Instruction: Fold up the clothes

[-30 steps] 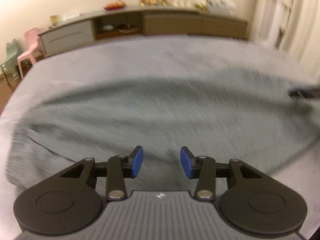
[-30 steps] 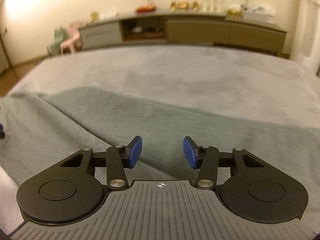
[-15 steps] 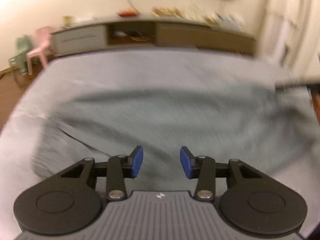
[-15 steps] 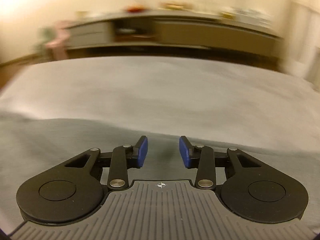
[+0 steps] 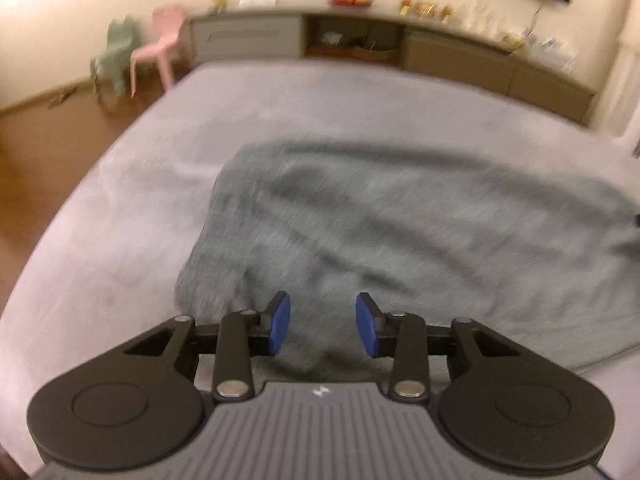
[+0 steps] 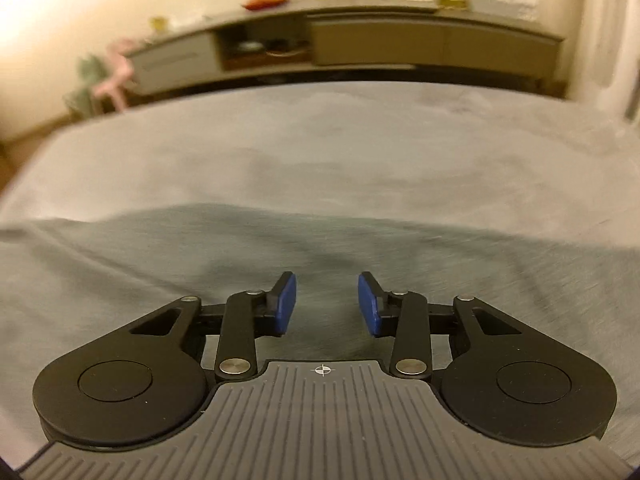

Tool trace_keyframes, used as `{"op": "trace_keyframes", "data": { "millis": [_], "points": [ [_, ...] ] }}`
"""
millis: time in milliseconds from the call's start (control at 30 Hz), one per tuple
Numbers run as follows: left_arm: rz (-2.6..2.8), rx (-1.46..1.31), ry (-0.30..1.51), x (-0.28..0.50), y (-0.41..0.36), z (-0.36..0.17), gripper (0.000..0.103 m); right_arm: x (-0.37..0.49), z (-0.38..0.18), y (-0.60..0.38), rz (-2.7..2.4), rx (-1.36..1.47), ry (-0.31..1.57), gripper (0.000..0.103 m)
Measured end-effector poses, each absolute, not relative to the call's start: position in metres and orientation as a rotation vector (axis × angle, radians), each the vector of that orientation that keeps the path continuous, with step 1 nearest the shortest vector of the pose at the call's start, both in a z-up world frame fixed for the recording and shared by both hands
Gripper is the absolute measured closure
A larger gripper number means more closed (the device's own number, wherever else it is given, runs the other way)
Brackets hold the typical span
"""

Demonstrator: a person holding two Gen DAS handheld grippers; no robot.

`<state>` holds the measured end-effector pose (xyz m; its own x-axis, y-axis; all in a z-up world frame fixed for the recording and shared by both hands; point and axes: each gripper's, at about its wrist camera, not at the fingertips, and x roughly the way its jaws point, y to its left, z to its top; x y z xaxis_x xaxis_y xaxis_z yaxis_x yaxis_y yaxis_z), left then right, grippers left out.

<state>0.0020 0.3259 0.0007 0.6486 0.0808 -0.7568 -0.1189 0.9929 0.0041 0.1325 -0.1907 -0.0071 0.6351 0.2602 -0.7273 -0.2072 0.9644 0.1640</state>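
1. The grey garment [image 5: 420, 220] lay spread flat on the pale bed cover [image 5: 132, 216], reaching from 9 to 3 o'clock ahead of both tools.
2. The left gripper [image 5: 323, 324] hung above its near edge, jaws apart, nothing between them.
3. The right gripper [image 6: 327, 305] hung likewise, jaws apart and empty.
4. At 12 o'clock beyond the bed stood a long low cabinet [image 6: 420, 44]; a pink chair [image 5: 158, 46] and a green chair [image 5: 114, 56] stood at 11.

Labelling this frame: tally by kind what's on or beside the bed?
Grey garment: 1
Small chairs, pink chair and green chair: 2
Low sideboard: 1
Total: 4
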Motion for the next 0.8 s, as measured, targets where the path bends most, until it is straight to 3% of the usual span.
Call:
{"op": "trace_keyframes", "data": {
  "millis": [67,133,167,200,267,333,433,567,800],
  "points": [
    [0.15,-0.031,0.857,0.009,0.329,-0.003,0.057,0.12,-0.008,-0.183,0.339,0.065,0.854,0.061],
    [0.211,-0.059,0.927,0.016,0.343,-0.016,0.063,0.113,-0.014,-0.183,0.341,0.02,0.853,0.06],
    [0.22,-0.081,0.955,0.018,0.351,-0.023,0.074,0.112,-0.018,-0.187,0.317,-0.008,0.847,0.066],
    [0.215,-0.087,0.955,0.016,0.356,-0.026,0.074,0.111,-0.021,-0.192,0.293,-0.034,0.84,0.075],
    [0.205,-0.076,0.941,0.01,0.356,-0.021,0.074,0.107,-0.016,-0.207,0.232,-0.014,0.85,0.072],
    [0.187,-0.102,0.911,-0.001,0.355,-0.011,0.067,0.092,-0.006,-0.23,0.219,0.077,0.842,0.057],
    [0.167,-0.157,0.863,-0.016,0.358,0.005,0.054,0.061,0.01,-0.278,0.211,0.216,0.794,0.047],
    [0.152,-0.29,0.834,-0.029,0.368,0.013,0.047,0.02,0.02,-0.372,0.049,0.399,0.703,0.043],
    [0.158,-0.574,0.917,-0.043,0.371,-0.018,0.036,-0.062,-0.019,-0.532,-0.265,0.745,0.658,0.039]
  ]
}}
